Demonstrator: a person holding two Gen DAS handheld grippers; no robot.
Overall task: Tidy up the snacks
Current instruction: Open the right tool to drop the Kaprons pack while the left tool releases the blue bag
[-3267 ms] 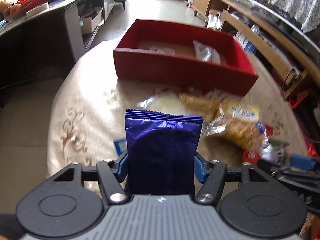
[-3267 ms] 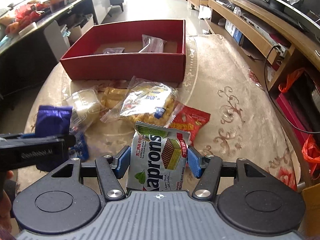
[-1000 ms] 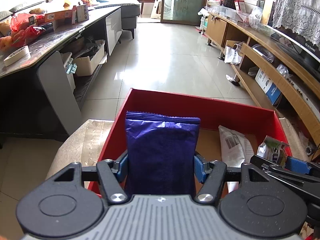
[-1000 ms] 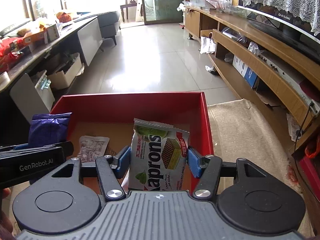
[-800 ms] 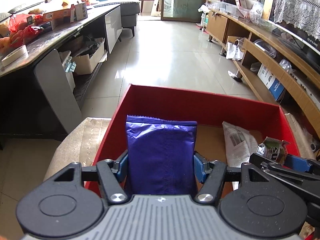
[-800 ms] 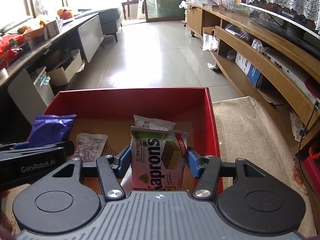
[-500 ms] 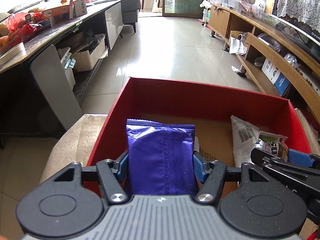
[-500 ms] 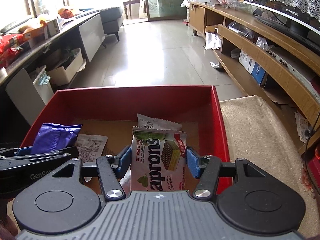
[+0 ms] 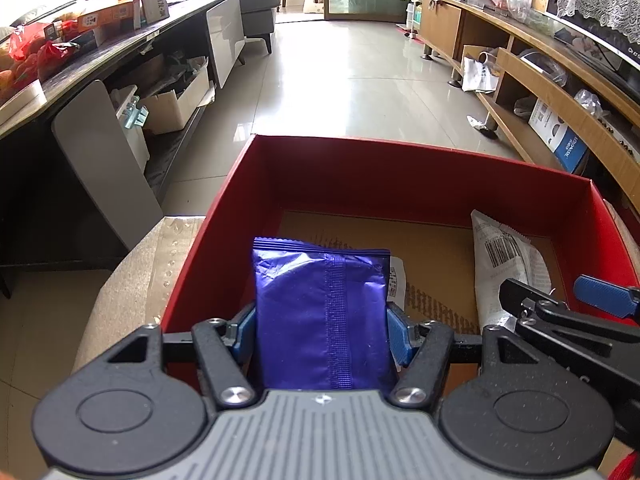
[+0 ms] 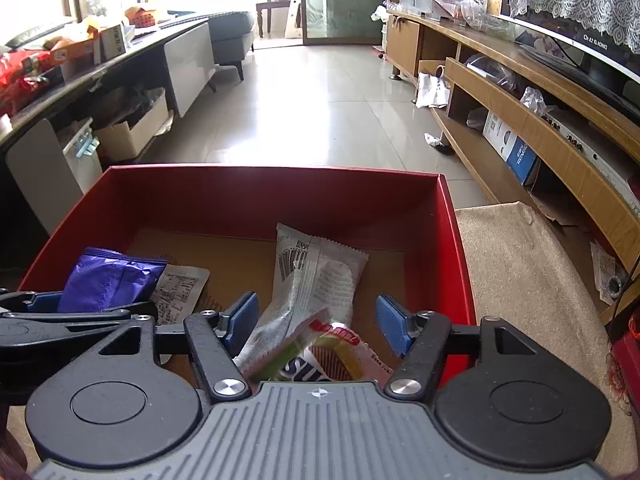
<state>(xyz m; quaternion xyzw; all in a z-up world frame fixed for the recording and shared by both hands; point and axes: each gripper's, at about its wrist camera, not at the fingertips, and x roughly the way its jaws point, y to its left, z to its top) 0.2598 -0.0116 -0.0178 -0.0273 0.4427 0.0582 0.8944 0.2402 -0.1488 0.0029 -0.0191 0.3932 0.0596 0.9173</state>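
The red box (image 9: 420, 176) fills the space ahead of both sets of jaws, a stiff-walled cardboard tray with a brown floor, and both tools are over its near edge. Next in size, a white printed packet (image 10: 316, 276) lies flat on the box floor straight ahead of the right jaws; it looks light and crinkly, a soft film pillow that would slide easily on the cardboard. The left gripper (image 9: 322, 330) is clamped on the purple packet (image 9: 322, 312), blue pads pressing its two long sides low down, so the packet stands upright between the jaws with its crimped top edge pointing forward over the box floor. It looks light and puffy (glossy foil, so probably slippery), and a hold across the middle of the body, as here, seems safer than one on the thin seam. The right gripper (image 10: 316, 322) has its jaws spread wide with nothing between the pads; the green and red wafer packet (image 10: 320, 354) sits just below and behind them, tilted and blurred, apparently dropping free into the box. Smallest, a flat white sachet (image 10: 180, 284) lies beyond the left jaws, partly hidden by the purple packet.
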